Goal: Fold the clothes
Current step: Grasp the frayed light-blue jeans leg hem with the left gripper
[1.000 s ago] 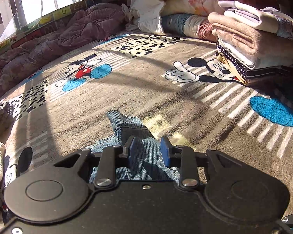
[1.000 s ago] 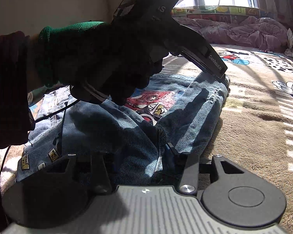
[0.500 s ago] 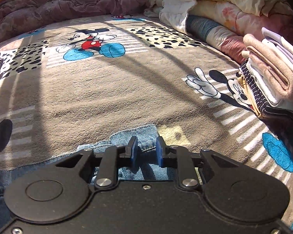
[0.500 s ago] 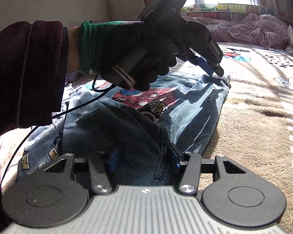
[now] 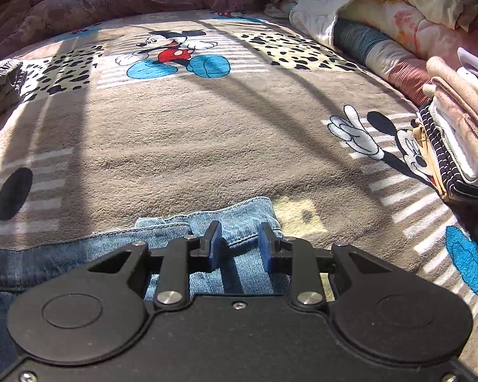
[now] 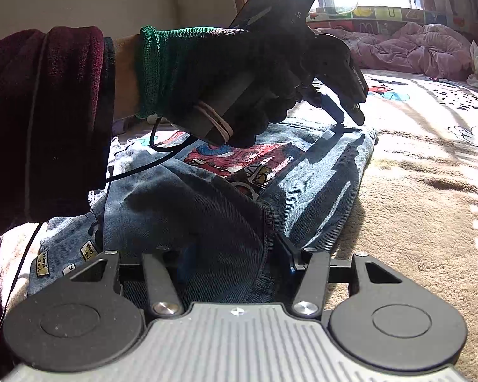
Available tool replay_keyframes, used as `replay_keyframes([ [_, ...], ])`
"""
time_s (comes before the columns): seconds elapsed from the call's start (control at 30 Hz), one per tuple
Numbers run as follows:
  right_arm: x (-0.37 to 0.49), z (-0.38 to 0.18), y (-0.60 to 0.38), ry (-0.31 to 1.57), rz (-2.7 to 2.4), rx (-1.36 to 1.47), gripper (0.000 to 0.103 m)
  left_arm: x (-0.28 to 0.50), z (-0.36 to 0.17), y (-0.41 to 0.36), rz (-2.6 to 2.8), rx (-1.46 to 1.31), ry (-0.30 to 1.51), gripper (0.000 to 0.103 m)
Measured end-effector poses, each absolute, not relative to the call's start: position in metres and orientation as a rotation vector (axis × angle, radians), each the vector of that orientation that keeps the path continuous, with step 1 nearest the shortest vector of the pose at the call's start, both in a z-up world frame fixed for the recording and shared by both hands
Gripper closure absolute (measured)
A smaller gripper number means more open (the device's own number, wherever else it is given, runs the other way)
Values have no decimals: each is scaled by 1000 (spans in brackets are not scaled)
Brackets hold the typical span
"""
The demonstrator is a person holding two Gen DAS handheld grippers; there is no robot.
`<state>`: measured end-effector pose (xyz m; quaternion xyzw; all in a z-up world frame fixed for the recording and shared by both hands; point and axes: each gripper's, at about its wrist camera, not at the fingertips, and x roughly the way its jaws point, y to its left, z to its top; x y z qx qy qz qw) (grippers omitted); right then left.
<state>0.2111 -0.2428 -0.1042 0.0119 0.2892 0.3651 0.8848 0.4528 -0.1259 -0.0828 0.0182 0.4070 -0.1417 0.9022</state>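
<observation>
A blue denim garment (image 6: 207, 197) with a red cartoon print lies partly folded on the Mickey Mouse blanket (image 5: 191, 133). My left gripper (image 5: 237, 238) is open just above the garment's far corner (image 5: 239, 219), with its blue pads apart and nothing between them. It also shows in the right wrist view (image 6: 341, 111), held by a gloved hand. My right gripper (image 6: 235, 254) is open, with its jaws wide on either side of a raised denim fold at the near edge.
A stack of folded clothes (image 5: 455, 133) sits at the right. Rolled quilts and bedding (image 5: 398, 16) lie behind it, a purple comforter (image 5: 111, 0) lies at the far edge, and a grey garment (image 5: 0, 86) is at the left.
My left gripper set the denim corner down and opened, having been shut on it half a second ago. The right gripper has stayed in place around the near fold.
</observation>
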Motion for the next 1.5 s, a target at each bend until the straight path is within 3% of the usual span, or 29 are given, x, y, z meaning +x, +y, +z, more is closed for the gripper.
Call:
replay_keyframes([
  [0.17, 211, -104, -242, 603, 760, 20, 49, 452, -65, -110, -269, -101, 868, 78],
  [0.23, 210, -104, -242, 601, 758, 16, 49, 434, -50, -105, -293, -109, 830, 69],
  [0.3, 208, -102, -242, 589, 751, 8, 49, 409, -32, -95, -312, -129, 774, 47],
  [0.6, 185, -83, -271, 505, 733, 19, 50, 262, 4, 14, -250, -397, 600, 29],
  [0.77, 170, -81, -293, 460, 720, 38, 60, 181, -9, 78, -84, -493, 517, 28],
  [0.93, 146, -83, -281, 453, 814, 4, 64, 139, -39, 115, 15, -633, 504, 29],
  [1.13, 119, -92, -256, 465, 877, -126, 63, 149, -70, 128, 51, -759, 516, 32],
  [1.43, 121, -91, -263, 490, 899, -93, 63, 181, -96, 130, 76, -858, 520, 64],
  [1.5, 121, -91, -264, 490, 903, -93, 63, 183, -96, 127, 104, -825, 523, 81],
])
